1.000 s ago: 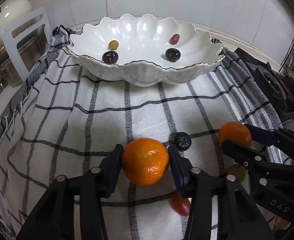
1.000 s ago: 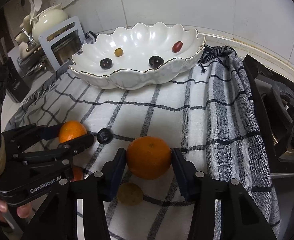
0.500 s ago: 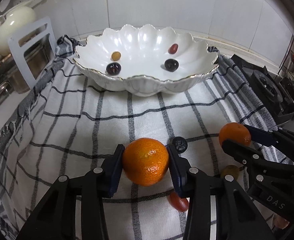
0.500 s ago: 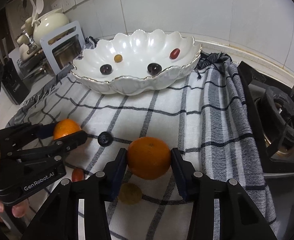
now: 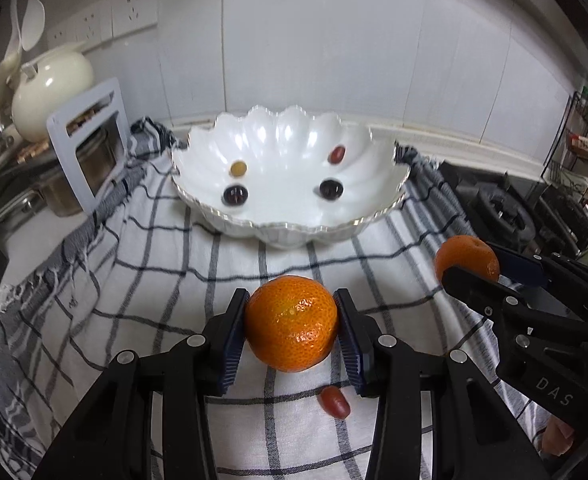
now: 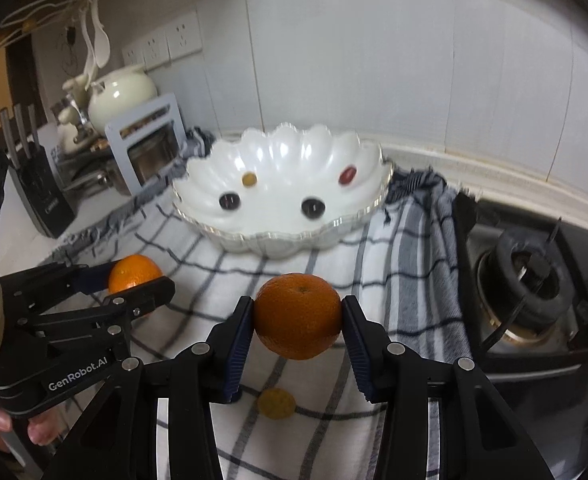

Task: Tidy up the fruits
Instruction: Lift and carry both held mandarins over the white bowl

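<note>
The left gripper [image 5: 292, 322] clamps a round orange mandarin [image 5: 291, 323] between its blue pads, clear of the black-checked white cloth [image 5: 166, 280]. To its right, the right gripper [image 6: 297, 322] likewise squeezes a second orange mandarin [image 6: 297, 317] between both fingers. Beyond them the white scalloped bowl [image 5: 294, 236] holds four small fruits.

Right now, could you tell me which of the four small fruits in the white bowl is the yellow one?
The yellow fruit lies at the back left of the bowl, behind the left dark one; the other two are dark and red.
</note>
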The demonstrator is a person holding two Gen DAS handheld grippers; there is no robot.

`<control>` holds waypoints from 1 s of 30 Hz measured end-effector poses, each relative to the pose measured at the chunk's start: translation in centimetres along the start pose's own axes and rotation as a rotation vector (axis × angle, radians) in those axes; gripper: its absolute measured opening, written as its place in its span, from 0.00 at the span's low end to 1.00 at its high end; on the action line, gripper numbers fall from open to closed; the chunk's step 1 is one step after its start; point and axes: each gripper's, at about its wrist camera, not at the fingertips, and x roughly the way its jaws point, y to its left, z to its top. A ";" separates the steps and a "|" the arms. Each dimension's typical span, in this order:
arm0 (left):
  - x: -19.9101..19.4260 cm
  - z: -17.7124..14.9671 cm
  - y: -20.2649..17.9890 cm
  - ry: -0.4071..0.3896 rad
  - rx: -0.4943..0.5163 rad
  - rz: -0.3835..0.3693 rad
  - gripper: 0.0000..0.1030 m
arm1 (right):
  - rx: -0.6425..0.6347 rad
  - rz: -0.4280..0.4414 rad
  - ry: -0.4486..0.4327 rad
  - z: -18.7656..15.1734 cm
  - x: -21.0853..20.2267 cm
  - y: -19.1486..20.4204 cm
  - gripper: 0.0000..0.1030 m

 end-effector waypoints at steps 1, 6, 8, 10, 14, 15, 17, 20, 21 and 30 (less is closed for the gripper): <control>-0.3 0.2 0.0 -0.008 0.000 0.000 0.41 | -0.001 0.000 -0.012 0.2 -0.3 0.1 0.44; -1.7 1.6 0.0 -0.062 0.006 0.004 0.41 | -0.003 0.001 -0.063 1.5 -1.5 0.4 0.44; -2.2 2.2 0.1 -0.083 0.010 0.008 0.41 | -0.005 -0.001 -0.082 2.1 -1.8 0.4 0.44; -2.5 2.9 0.1 -0.103 0.014 0.014 0.41 | -0.004 -0.005 -0.103 2.8 -2.0 0.4 0.44; -2.9 4.1 0.2 -0.131 0.021 0.024 0.41 | 0.001 -0.009 -0.134 4.0 -2.1 0.2 0.44; -3.0 4.5 0.2 -0.138 0.024 0.023 0.41 | 0.001 -0.009 -0.142 4.4 -2.1 0.2 0.44; -3.0 5.2 0.2 -0.148 0.027 0.021 0.41 | 0.002 -0.012 -0.158 5.1 -2.1 0.2 0.44; -3.1 6.1 0.3 -0.159 0.030 0.016 0.41 | 0.005 -0.010 -0.183 6.0 -2.1 0.0 0.44; -3.0 6.5 0.3 -0.164 0.031 0.017 0.41 | 0.004 -0.010 -0.188 6.3 -2.0 0.0 0.44; -2.5 10.0 0.8 -0.199 0.029 0.016 0.41 | -0.013 0.000 -0.206 9.5 -0.7 0.1 0.44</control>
